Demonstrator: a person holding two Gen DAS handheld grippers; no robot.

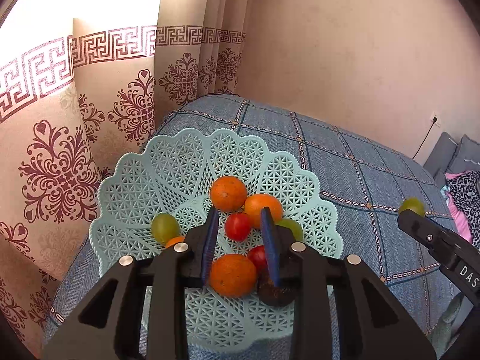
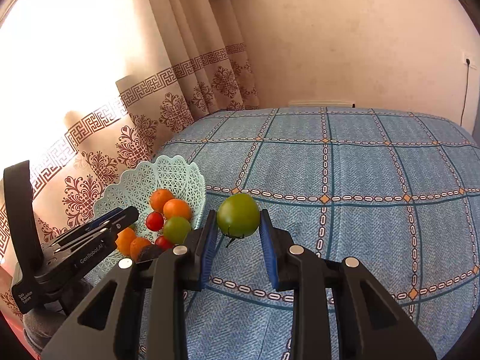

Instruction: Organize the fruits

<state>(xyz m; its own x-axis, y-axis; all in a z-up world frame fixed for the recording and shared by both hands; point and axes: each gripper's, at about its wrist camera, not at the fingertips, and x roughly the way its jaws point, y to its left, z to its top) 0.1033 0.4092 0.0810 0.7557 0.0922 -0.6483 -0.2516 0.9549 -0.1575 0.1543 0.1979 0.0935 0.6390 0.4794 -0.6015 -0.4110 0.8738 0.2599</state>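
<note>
A green tomato (image 2: 238,215) sits between the blue-padded fingers (image 2: 210,240) of the right gripper (image 2: 238,240), raised above the blue checked bedspread (image 2: 360,225), its stem end turned downward; the pads stand close on either side of it, and it appears held, though contact on the right pad is hard to confirm. To its left, near the edge of the bed, stands a pale mint lattice basket (image 1: 186,162) with a scalloped rim. Inside it lie three oranges (image 1: 228,193), two red tomatoes (image 1: 238,226), two green tomatoes (image 1: 164,227), a small orange fruit half hidden behind the near finger, and a dark brown fruit (image 1: 274,292) at the near side. The left gripper (image 1: 240,240) hangs over the basket with its fingers (image 1: 210,240) at a middling spread and nothing gripped between them; the nearest orange (image 1: 232,274) shows in the gap below. Left of the bed hangs a beige curtain (image 1: 60,165) with a dark red floral print and key-pattern band, bright with daylight. A plain pink wall (image 2: 345,45) lies beyond, with a socket and cable at its far right.
</note>
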